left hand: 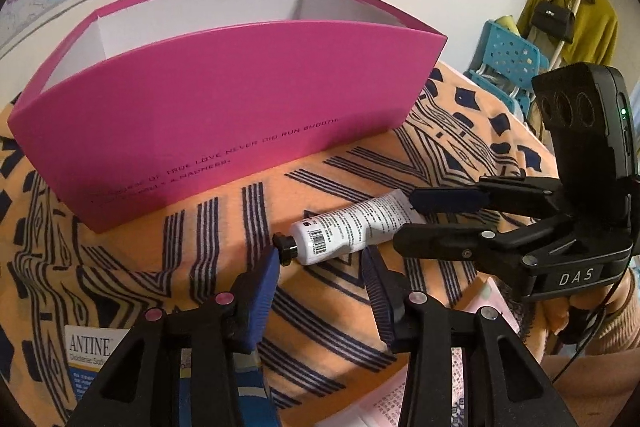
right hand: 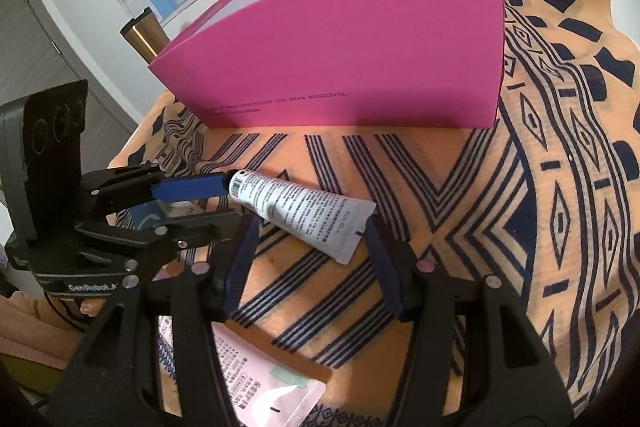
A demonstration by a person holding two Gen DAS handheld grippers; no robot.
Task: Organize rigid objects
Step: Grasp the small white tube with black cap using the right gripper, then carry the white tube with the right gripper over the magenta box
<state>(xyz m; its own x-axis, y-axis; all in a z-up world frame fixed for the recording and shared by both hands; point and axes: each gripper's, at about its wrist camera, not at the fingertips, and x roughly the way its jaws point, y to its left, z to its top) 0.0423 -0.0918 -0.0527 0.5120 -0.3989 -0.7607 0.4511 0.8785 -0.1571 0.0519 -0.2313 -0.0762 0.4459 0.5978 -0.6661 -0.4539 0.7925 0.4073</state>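
Observation:
A white tube [left hand: 352,227] with a black cap [left hand: 285,247] lies on the orange patterned cloth in front of the tall pink box [left hand: 224,115]. My left gripper [left hand: 320,271] stands open at the cap end, its blue pads either side of the cap and not pressing. My right gripper [left hand: 404,221] comes in from the right and straddles the crimped end. In the right wrist view the tube [right hand: 300,207] lies slantwise, its flat end between the open pads of my right gripper [right hand: 312,247]. The left gripper [right hand: 232,201] has its tips at the cap.
The pink box [right hand: 344,59] stands open-topped at the back of the cloth. A bronze cylinder [right hand: 144,35] rises behind its left corner. An ANTINE carton [left hand: 88,347] and a pink sachet [right hand: 272,387] lie near the front edge. A blue stool [left hand: 508,55] stands beyond the table.

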